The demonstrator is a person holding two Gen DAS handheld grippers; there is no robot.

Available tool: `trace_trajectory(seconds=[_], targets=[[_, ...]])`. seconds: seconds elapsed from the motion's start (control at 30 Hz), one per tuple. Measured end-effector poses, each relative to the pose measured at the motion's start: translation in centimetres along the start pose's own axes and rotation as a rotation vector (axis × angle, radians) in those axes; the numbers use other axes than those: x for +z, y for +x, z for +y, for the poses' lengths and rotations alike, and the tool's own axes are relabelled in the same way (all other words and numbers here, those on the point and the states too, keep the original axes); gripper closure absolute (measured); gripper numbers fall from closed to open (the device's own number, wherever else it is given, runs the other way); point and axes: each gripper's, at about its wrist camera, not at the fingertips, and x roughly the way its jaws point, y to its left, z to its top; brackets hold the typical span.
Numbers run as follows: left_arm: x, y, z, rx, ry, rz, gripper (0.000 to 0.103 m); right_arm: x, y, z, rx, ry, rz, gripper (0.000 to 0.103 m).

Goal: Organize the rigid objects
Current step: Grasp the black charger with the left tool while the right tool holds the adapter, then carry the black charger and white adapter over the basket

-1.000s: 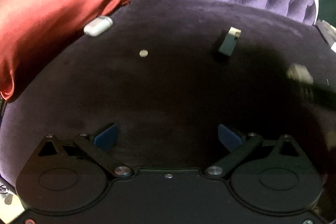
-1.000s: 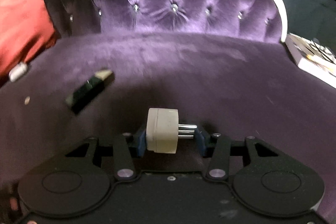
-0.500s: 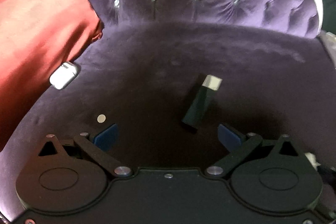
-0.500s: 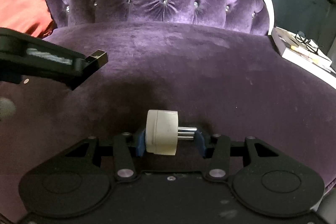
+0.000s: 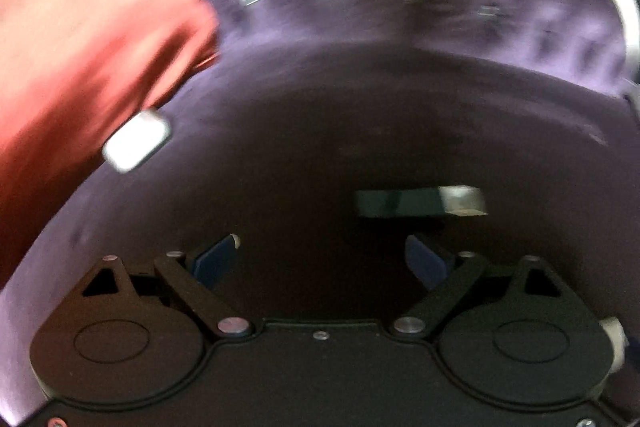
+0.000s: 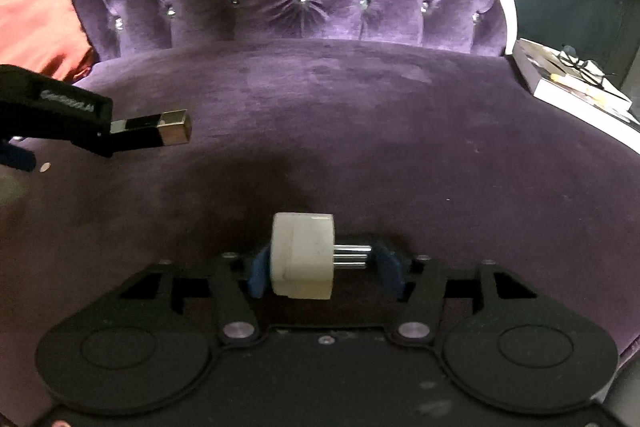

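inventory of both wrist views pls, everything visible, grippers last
sofa: 1, purple tufted velvet with white trim, fills both views
cushion: 1, red satin, left end of the seat
small case: 1, white, on the seat at the cushion's edge
black bar: 1, black with a metallic end, on the seat ahead of the left gripper
small disc: 1, pale, on the seat at far left
plug adapter: 1, white with metal pins, between the right gripper's jaws
books: a stack, count unclear, pale, beside the sofa's right end
glasses: 1, dark frame, on the books
left gripper: 1, black with blue pads, open and empty, jaws just closing a little
right gripper: 1, same, jaws just opening, pin-side pad looks off the adapter
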Motion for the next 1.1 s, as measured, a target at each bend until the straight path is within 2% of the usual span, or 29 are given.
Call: trace_trajectory(seconds=[0.1,0.17,0.23,0.3,0.37,0.57,0.77,0.87,1.1], targets=[[-0.2,-0.5,-1.8,-0.063,0.066,-0.035,0.008,0.2,0.3,-0.4,-0.003,0.026,0.006,0.036],[0.0,-0.5,-2.6,-0.087,0.067,-0.050,0.008,0.2,0.4,-0.6,-0.001,0.043,0.008,0.031],[0.6,0.0,-3.1,-0.084,0.041,-0.053,0.008,0.1,0.5,-0.6,-0.015,0.051,0.006,0.023],[1.3,0.8,-3.4,-0.076,0.014,-0.048,0.008,-0.1,0.8,-0.8,-0.041,0.068,0.007,0.011],[1.5,1.4,-3.4,-0.067,0.005,-0.043,0.008,0.0,1.0,-1.1,-0.047,0.084,0.015,0.006],[2.4,2.6,-4.4,-0.042,0.015,-0.025,0.008,0.2,1.5,-1.1,-0.038,0.089,0.023,0.000],[2.2,4.6,-4.0,-0.029,-0.014,0.032,0.008,0.2,1.5,-1.2,-0.018,0.103,0.021,0.000],[1.8,4.6,-4.5,-0.012,0.029,0.014,0.007,0.3,1.5,-0.7,-0.005,0.094,0.023,0.000],[1.7,4.6,-4.3,-0.030,0.025,0.005,0.008,0.4,1.4,0.2,0.022,0.069,0.058,0.000]])
